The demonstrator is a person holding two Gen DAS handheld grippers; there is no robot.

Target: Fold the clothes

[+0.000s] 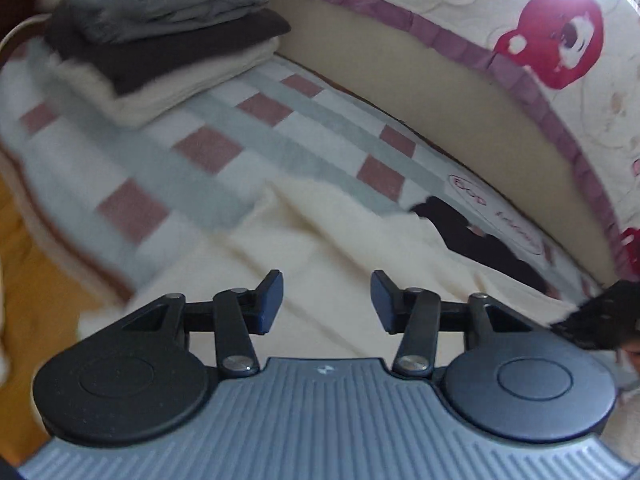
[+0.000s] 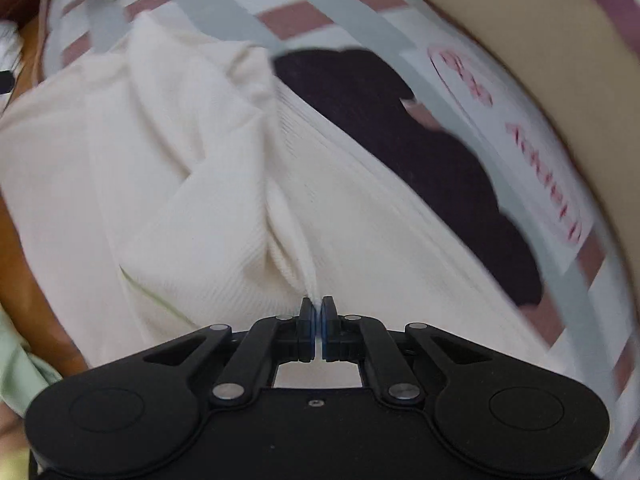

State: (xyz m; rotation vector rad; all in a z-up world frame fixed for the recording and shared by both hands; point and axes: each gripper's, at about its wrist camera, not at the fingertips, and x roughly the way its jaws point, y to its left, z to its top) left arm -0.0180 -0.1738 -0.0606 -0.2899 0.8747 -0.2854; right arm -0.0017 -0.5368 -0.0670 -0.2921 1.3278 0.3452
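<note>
Closest to the right wrist camera, the right gripper point(image 2: 317, 310) is pinched tight on a raised ridge of the cream sweater point(image 2: 192, 184), with the knit pulled up into a narrow pleat that runs straight away from the fingertips. That sweater lies spread on the bed point(image 2: 288, 20), which has a checked cover of grey stripes and dusty-pink squares, and its ribbing and long axis run diagonally from the lower right toward the upper left of this view. A dark garment point(image 2: 420, 152) lies partly under the sweater's far edge, between it and a white patch with pink lettering point(image 2: 516, 140). From the left wrist camera, the left gripper point(image 1: 327, 300) stands wide apart and holds nothing, hovering above the cream sweater point(image 1: 320, 248). Only this view shows the stack of folded clothes point(image 1: 160, 40) at the far corner of the bed point(image 1: 140, 168): a grey piece on top, a dark one under it, a cream one at the bottom. It also shows a padded bumper point(image 1: 400, 92) with a red bear print point(image 1: 560, 36) along the far side.
</note>
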